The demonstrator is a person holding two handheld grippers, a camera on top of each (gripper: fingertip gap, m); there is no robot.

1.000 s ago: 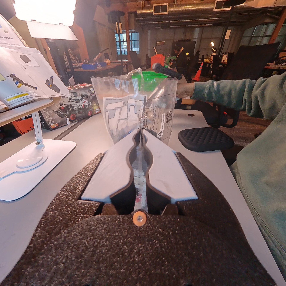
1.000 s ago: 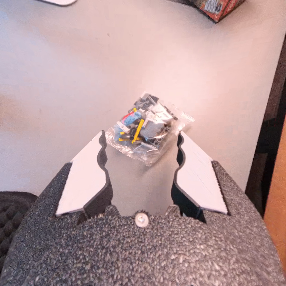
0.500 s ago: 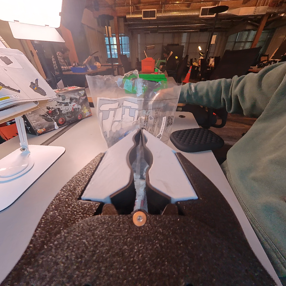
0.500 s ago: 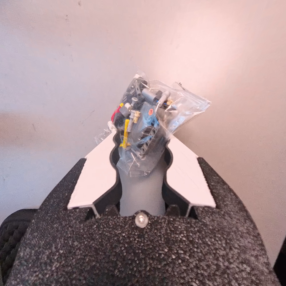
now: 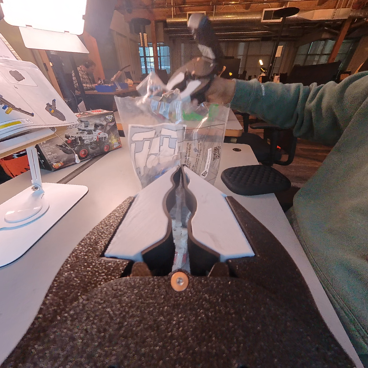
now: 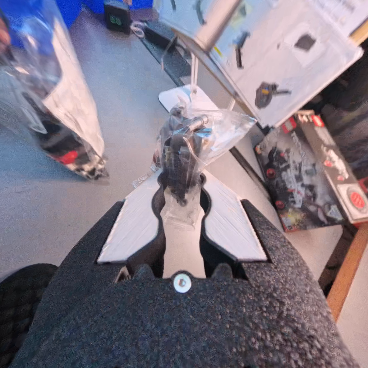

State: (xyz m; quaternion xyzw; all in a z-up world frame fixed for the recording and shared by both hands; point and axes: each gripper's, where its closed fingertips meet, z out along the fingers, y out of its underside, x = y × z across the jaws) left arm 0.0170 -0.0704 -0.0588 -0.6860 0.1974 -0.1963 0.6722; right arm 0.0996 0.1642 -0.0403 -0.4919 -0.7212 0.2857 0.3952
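1. Two-handed, gripped clear, crinkly plastic.
2. Pinched the left gripper (image 5: 181, 169) tight on the tall printed bag (image 5: 173, 143), upright on the smooth grey table (image 5: 103, 179).
3. Clenched the right gripper (image 6: 180, 177) on a small lumpy bag (image 6: 191, 137) of hard little bricks.
4. Hung that at twelve o'clock, just above the tall bag's open mouth.
5. Showed a glossy cardboard box (image 5: 83, 139) at ten o'clock.

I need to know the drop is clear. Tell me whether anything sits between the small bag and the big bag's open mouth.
Nothing visible does. The right tongs hold the small bag just over the big bag, which the left tongs pinch upright; its mouth gapes open beneath.
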